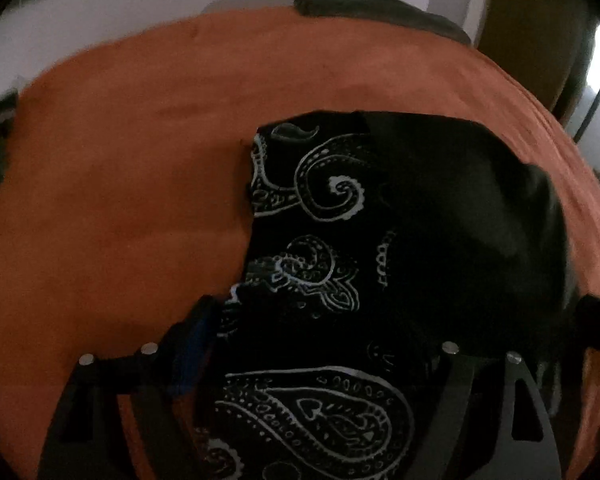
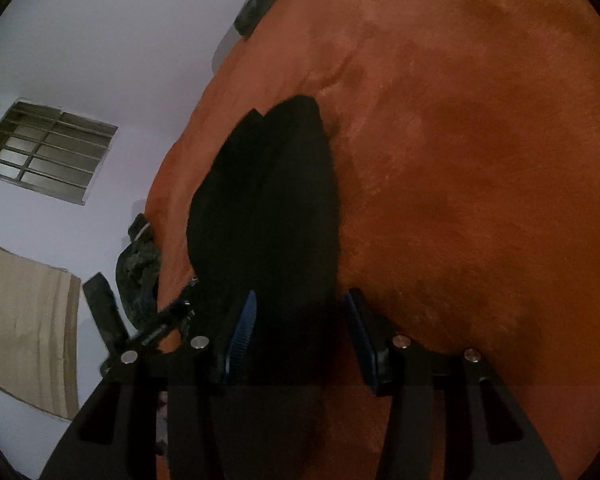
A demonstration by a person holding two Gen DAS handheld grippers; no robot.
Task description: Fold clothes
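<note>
The black garment [image 1: 440,220] lies on the orange bedspread [image 1: 120,160], toward the near right part of it in my left view. Its left half carries a white paisley print [image 1: 320,192], and a plain black flap is folded over the right half. The near end of the cloth runs right up between the fingers of my left gripper [image 1: 308,360]. Only one finger [image 1: 192,352], with its blue pad, shows there, touching the garment's left edge; the other is hidden by the fabric, so I cannot tell whether that gripper is pinching anything or standing loose.

From my right side the same garment [image 2: 268,208] looks like a long plain dark shape stretching away from me. My right gripper [image 2: 300,336] has its fingers [image 2: 242,328] spread wide apart, with the near end of the cloth lying in the gap between the blue pads and neither pad pressed onto it.

Farther out, a dark rumpled cloth [image 1: 380,10] sits at the far edge of the bed. Past the bed's left side in my right view are another crumpled dark bundle [image 2: 138,268], a white wall [image 2: 100,40] and a barred window [image 2: 48,152].
</note>
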